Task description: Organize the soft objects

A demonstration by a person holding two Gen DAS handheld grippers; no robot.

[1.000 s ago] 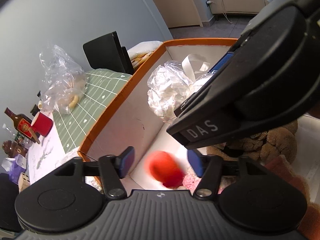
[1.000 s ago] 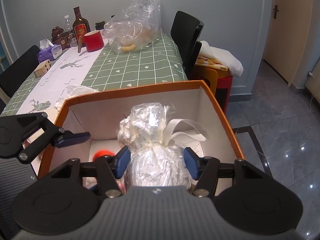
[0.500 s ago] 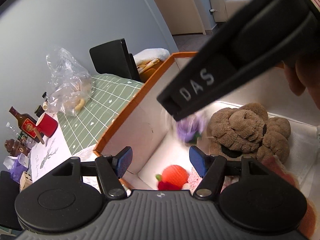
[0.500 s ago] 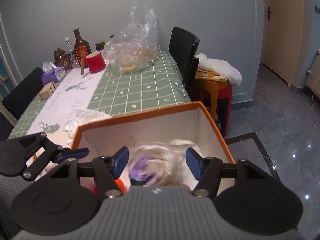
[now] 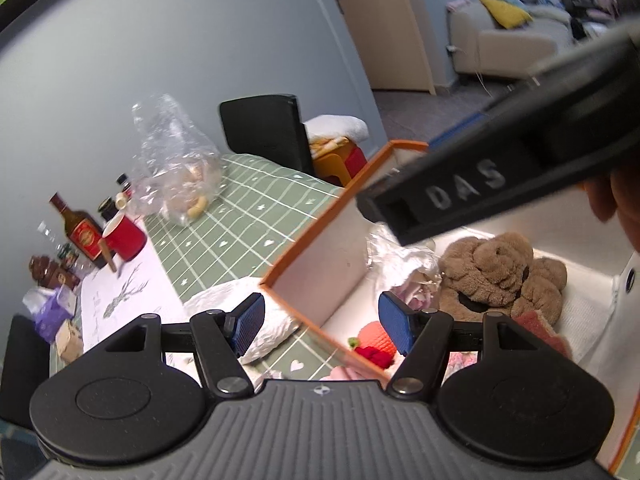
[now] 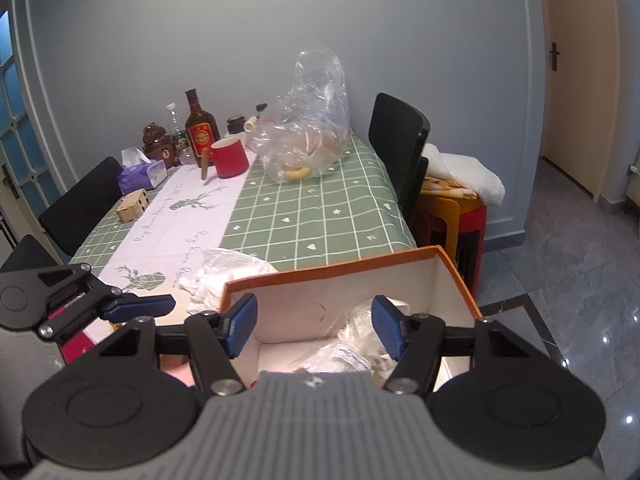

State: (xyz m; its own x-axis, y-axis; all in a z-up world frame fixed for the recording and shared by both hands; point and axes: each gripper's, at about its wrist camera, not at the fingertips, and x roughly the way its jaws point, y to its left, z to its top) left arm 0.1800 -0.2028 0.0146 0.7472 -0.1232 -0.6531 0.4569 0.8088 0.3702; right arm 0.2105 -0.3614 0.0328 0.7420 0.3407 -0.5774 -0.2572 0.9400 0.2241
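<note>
An orange-rimmed white box [image 5: 320, 216] [image 6: 336, 272] stands at the table's near end. Inside it lie a brown plush bear [image 5: 500, 268], an orange and red knitted toy [image 5: 374, 340], pink soft items [image 5: 536, 328] and a clear-wrapped bundle [image 5: 400, 264] [image 6: 356, 344]. My left gripper [image 5: 322, 326] is open and empty above the box's left rim. My right gripper [image 6: 314, 326] is open and empty above the box; its body crosses the top of the left wrist view [image 5: 480, 184]. A white plastic-wrapped item [image 5: 240, 308] [image 6: 232, 268] lies on the table beside the box.
On the green checked tablecloth [image 6: 320, 204] stand a clear bag with bread [image 6: 308, 140], a red mug [image 6: 228, 158], a bottle [image 6: 200, 128], a tissue box [image 6: 140, 174] and a small wooden box [image 6: 132, 208]. Black chairs [image 6: 400, 140] and stacked stools [image 6: 452, 212] stand alongside.
My right gripper opened and dropped the clear-wrapped bundle into the box, then rose. Both grippers have lifted and drawn back from the box.
</note>
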